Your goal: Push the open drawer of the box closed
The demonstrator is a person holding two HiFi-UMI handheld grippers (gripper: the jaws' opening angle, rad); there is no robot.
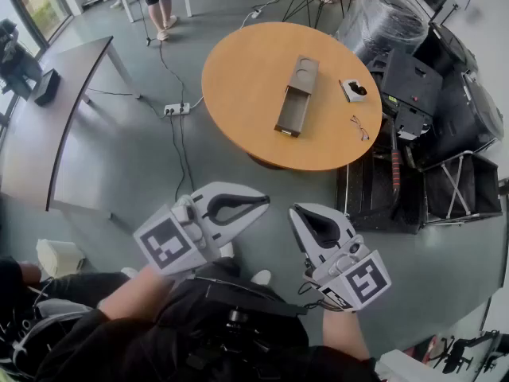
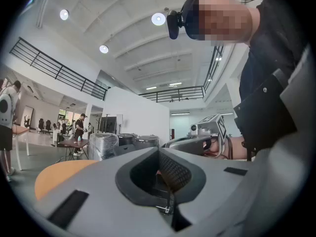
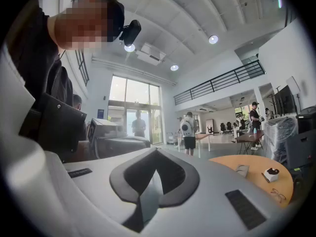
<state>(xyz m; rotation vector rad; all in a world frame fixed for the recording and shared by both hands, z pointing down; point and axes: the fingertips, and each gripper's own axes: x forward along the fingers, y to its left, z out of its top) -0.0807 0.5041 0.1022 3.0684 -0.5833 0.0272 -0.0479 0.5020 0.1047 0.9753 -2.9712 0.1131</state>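
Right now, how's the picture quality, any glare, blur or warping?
Head view: soft even daylight, sharp, box on the round table clear, edges bowed by the wide lens. Left gripper view: ceiling lamps flare, corners black. Right gripper view: tall windows glare, corners black.

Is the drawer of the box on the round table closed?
No, the drawer sticks far out of the gray box on the round wooden table.

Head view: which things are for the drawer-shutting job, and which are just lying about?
For the job:
box
open drawer
left gripper
right gripper

Just lying about:
small white case
glasses
power strip on the floor
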